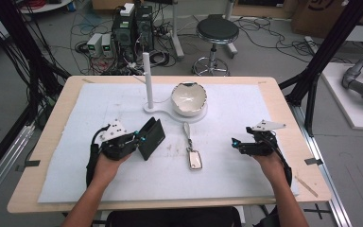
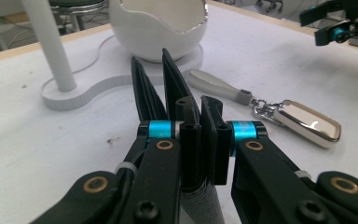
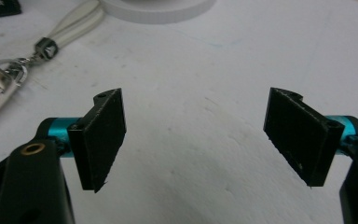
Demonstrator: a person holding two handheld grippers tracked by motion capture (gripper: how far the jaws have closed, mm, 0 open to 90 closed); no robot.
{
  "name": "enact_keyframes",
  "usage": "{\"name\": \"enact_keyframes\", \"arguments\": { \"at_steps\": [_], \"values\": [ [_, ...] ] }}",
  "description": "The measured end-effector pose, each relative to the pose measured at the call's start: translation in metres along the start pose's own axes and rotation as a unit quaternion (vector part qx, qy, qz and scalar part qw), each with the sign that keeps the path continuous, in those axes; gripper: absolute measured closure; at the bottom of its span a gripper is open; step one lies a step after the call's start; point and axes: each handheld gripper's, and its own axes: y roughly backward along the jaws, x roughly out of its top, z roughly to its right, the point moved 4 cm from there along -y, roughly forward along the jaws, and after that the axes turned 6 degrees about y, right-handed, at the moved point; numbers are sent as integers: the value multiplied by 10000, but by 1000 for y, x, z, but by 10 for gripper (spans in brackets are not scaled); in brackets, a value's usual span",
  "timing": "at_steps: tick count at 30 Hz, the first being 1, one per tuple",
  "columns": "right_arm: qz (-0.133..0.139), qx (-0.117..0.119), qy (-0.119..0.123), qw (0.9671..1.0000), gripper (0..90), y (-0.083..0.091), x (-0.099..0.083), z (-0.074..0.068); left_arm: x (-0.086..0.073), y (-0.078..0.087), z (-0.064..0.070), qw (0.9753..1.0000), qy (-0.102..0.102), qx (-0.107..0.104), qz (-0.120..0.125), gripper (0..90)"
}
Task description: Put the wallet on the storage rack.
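1. The left forearm comes in from the near edge and angles toward the far side, left of centre.
2. The left hand (image 1: 105, 163) grips the left hand-held gripper (image 1: 139, 138), which points right and far; its jaws are clamped nearly together on a thin black object.
3. The right forearm comes in from the near right.
4. The right hand-held gripper (image 1: 235, 143) points left with its jaws spread wide, nothing between them.

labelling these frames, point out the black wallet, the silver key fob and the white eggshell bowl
black wallet (image 1: 152, 137), high view, flat outer face
silver key fob (image 1: 194, 159), high view, body centre
white eggshell bowl (image 1: 188, 99), high view, inner wall
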Motion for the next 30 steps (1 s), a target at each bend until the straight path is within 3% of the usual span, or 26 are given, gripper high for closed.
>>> {"name": "enact_keyframes", "arguments": {
  "at_steps": [4,6,7,8,9,14,15,16,17,19,21,24,29,30],
  "values": [
    [363,347,160,9986,212,-2,14,-12,2,-1,3,9991,3,-429,42,859],
    [580,611,354,9958,212,-5,23,-22,2,-1,4,9988,-12,-482,33,859],
    [659,701,473,9942,212,-7,27,-27,3,-1,5,9980,-18,-631,40,859],
    [659,701,473,9942,212,-7,27,-27,3,-1,5,9980,-18,-631,40,859],
    [715,867,627,9917,212,-13,33,-35,3,-1,7,9973,-2,-729,47,859],
    [735,1369,814,9845,236,-30,46,-51,4,-2,10,9961,-82,-879,29,859],
    [783,1524,883,9813,270,-34,50,-55,4,-3,13,9954,-148,-950,-6,859],
    [783,1524,883,9813,270,-34,50,-55,4,-3,13,9954,-148,-950,-6,859],
    [800,1698,948,9776,271,-42,57,-62,4,-3,14,9947,-205,-1010,-33,859],
    [815,1874,1008,9737,283,-49,64,-68,4,-3,14,9941,-231,-1056,-44,859],
    [851,2055,1103,9687,344,-55,70,-75,4,-4,14,9939,-232,-1080,-50,859],
    [891,2277,1204,9621,380,-64,78,-84,3,-4,14,9935,-210,-1117,-39,858],
    [903,2666,1472,9482,434,-82,90,-103,3,-4,15,9924,-258,-1201,-57,858],
    [831,2741,1457,9470,435,-84,91,-106,3,-4,15,9924,-258,-1201,-57,858]
  ]
}}
